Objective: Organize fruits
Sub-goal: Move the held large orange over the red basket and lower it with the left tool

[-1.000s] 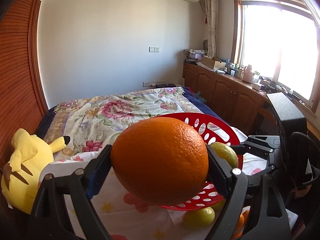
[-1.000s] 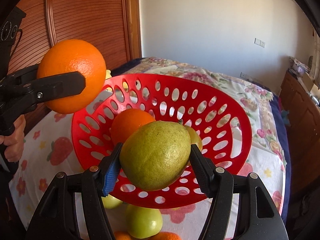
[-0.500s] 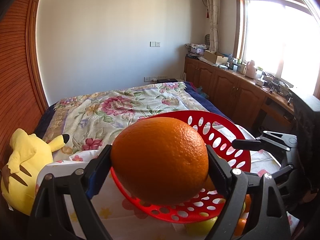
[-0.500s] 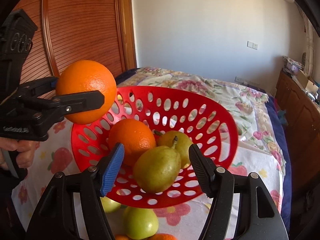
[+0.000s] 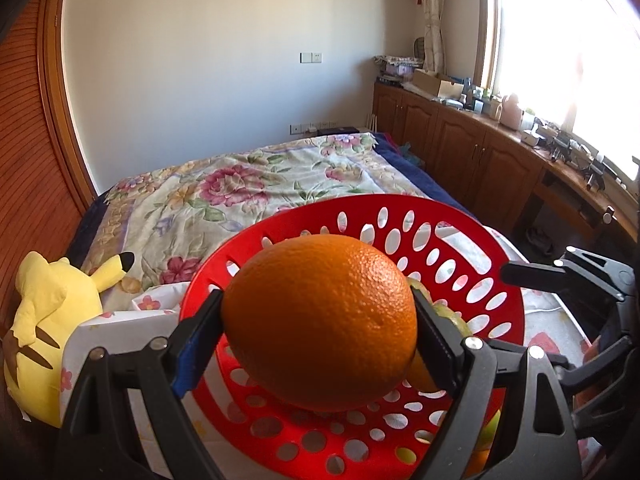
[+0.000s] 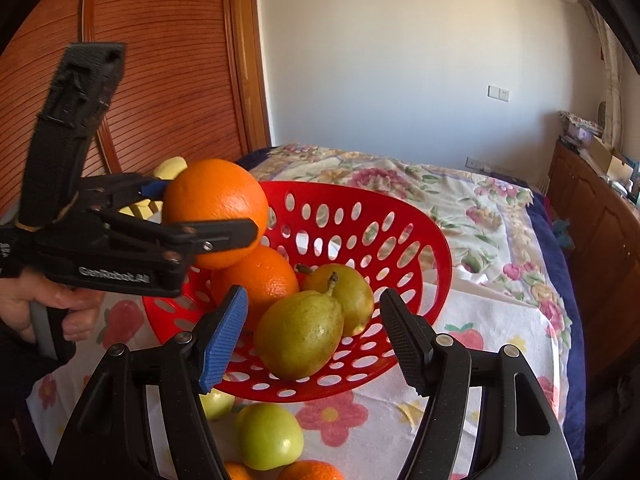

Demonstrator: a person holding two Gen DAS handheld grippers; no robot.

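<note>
**Orange held over the red basket**

The left gripper [image 5: 320,332] is closed on a large round orange [image 5: 320,320], with one black finger [image 5: 200,336] pressing on each side of the fruit. The orange hangs above the inside of a red plastic basket with oval holes [image 5: 460,248]. A green-yellow fruit [image 5: 452,316] shows only partly behind the right finger. The basket stands on a white cloth with flower print [image 5: 120,328]. A yellow plush toy [image 5: 44,320] lies at the left. The right gripper [image 5: 568,280] enters from the right edge, near the basket rim.
</note>
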